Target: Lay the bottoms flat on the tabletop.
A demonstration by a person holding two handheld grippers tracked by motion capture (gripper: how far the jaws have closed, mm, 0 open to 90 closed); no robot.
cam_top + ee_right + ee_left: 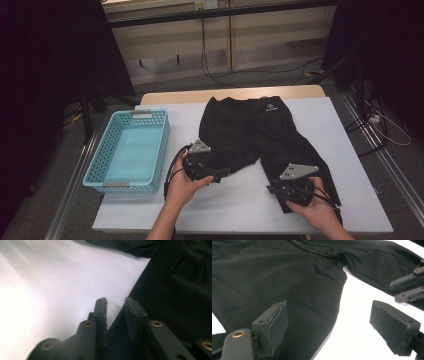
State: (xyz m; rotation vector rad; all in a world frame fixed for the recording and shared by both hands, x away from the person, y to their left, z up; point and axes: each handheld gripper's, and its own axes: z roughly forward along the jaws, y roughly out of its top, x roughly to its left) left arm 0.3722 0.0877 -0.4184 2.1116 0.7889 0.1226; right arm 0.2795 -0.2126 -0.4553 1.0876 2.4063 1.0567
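Note:
Black shorts (250, 135) lie flat on the white table (240, 200), waistband at the far side and both legs toward me. My left gripper (222, 175) hovers at the hem of the left leg, jaws wide open; in the left gripper view (332, 327) one jaw is over the cloth (287, 277) and the other over bare table. My right gripper (272, 190) sits at the inner edge of the right leg. Its jaws (116, 308) stand a narrow gap apart, with the cloth's edge (180, 285) running between them.
A teal perforated basket (102, 145) stands empty at the table's left side. Bare white table lies between the two legs and along the front edge. The right gripper (398, 290) shows at the far right of the left gripper view.

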